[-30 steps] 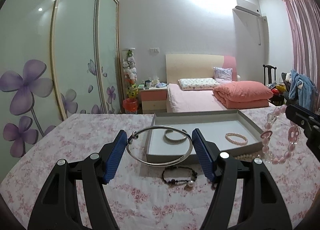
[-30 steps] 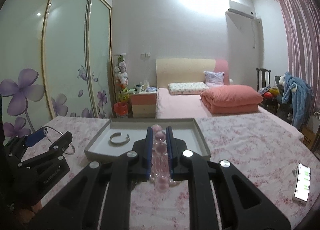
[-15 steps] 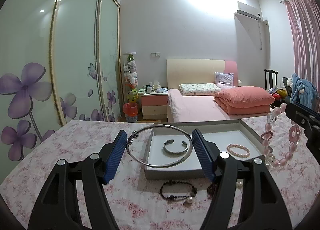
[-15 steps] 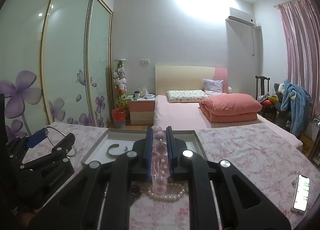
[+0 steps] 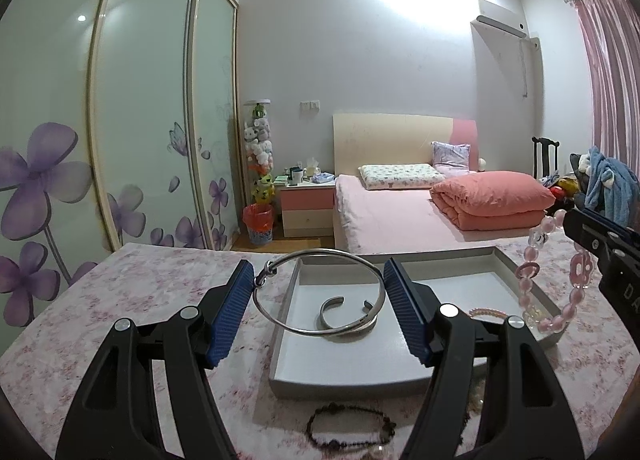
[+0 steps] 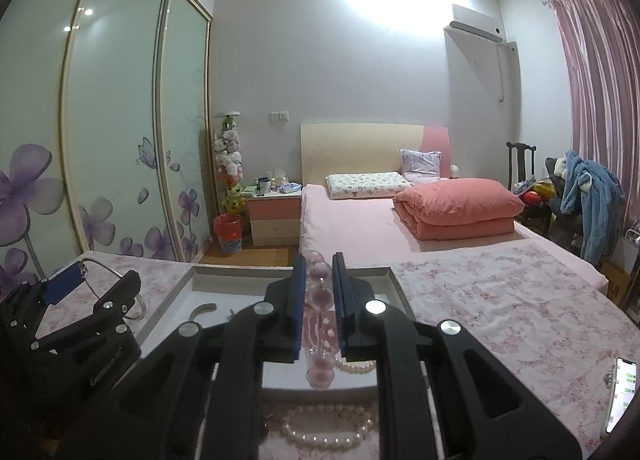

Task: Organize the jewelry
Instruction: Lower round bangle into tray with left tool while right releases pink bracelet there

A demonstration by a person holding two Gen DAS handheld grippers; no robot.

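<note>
Bedroom backdrop, floral tablecloth point(image 5: 152, 292) underneath. Left gripper point(image 5: 320, 300) spreading wide, pinching a big silver hoop point(image 5: 320, 292) between blue pads, hanging over the grey tray point(image 5: 352, 380) and a silver cuff point(image 5: 348, 314) inside. Right gripper point(image 6: 318, 300) squeezing nearly closed on a pink bead bracelet point(image 6: 318, 324), dangling over the tray. Pearl strand point(image 6: 324, 428) lying below those fingers.

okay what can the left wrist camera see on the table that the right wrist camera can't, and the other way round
Only the left wrist view shows the dark beaded bracelet on the tablecloth and the small pink bracelet in the tray.

Only the right wrist view shows the phone and the pearl necklace.

Both show the grey tray, the silver cuff in it, the left gripper holding the silver bangle, and the right gripper clamping the pink bead bracelet.
</note>
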